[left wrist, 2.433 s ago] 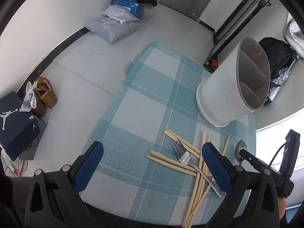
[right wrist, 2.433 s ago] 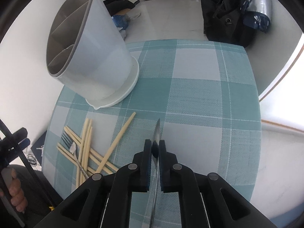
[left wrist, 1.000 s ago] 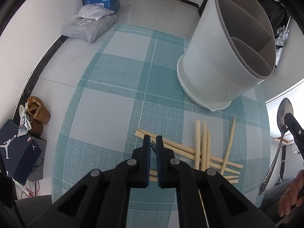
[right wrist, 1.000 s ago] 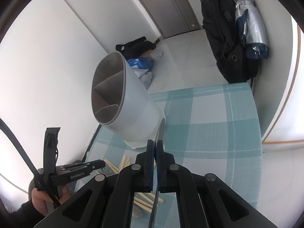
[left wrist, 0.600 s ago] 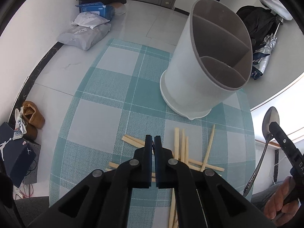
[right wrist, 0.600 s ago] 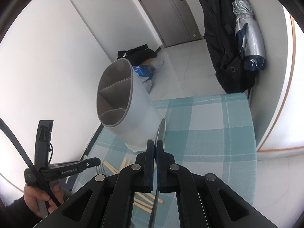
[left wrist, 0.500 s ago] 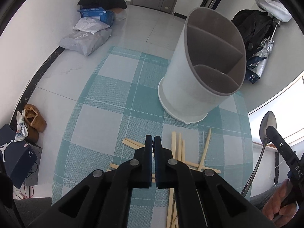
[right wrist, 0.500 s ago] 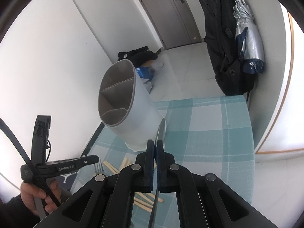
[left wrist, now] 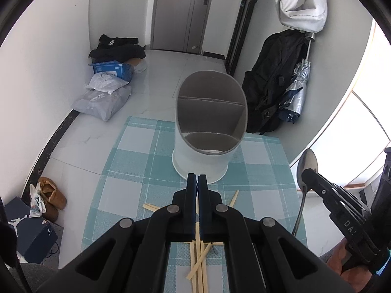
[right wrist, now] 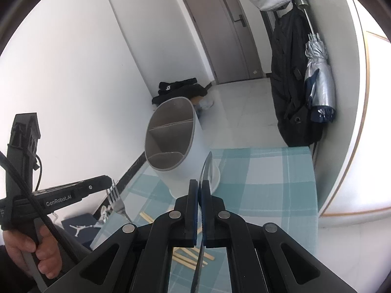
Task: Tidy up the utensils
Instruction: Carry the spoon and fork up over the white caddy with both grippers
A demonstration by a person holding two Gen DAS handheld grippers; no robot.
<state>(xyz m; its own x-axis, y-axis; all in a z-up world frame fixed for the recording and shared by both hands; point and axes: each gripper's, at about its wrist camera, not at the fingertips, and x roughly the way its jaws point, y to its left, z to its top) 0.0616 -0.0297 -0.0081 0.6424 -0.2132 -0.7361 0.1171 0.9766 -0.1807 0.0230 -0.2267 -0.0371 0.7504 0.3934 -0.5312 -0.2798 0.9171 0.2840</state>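
Note:
A white utensil holder (left wrist: 202,163) with grey divided compartments stands on the teal checked table (left wrist: 132,161). My left gripper (left wrist: 198,178) hangs in front of and above it, shut on a metal fork (right wrist: 116,199) whose tines show in the right wrist view. My right gripper (right wrist: 199,183) is shut on a metal spoon (right wrist: 207,168), seen edge-on there, with its bowl (left wrist: 308,163) plain in the left wrist view. Both utensils are off the table. Several wooden chopsticks (left wrist: 200,263) lie crossed on the cloth below the left gripper. The holder (right wrist: 185,171) is ahead and left of the spoon.
Left of the table on the floor lie shoes (left wrist: 51,195), a dark shoebox (left wrist: 27,234) and parcels (left wrist: 105,97). A black bag (left wrist: 273,80) and a folded umbrella (left wrist: 295,97) hang at the right wall. A person's hand (right wrist: 31,251) grips the left handle.
The left gripper shut on the fork and lifted it off the table, now tilting up toward the holder. The right gripper rose with the spoon.

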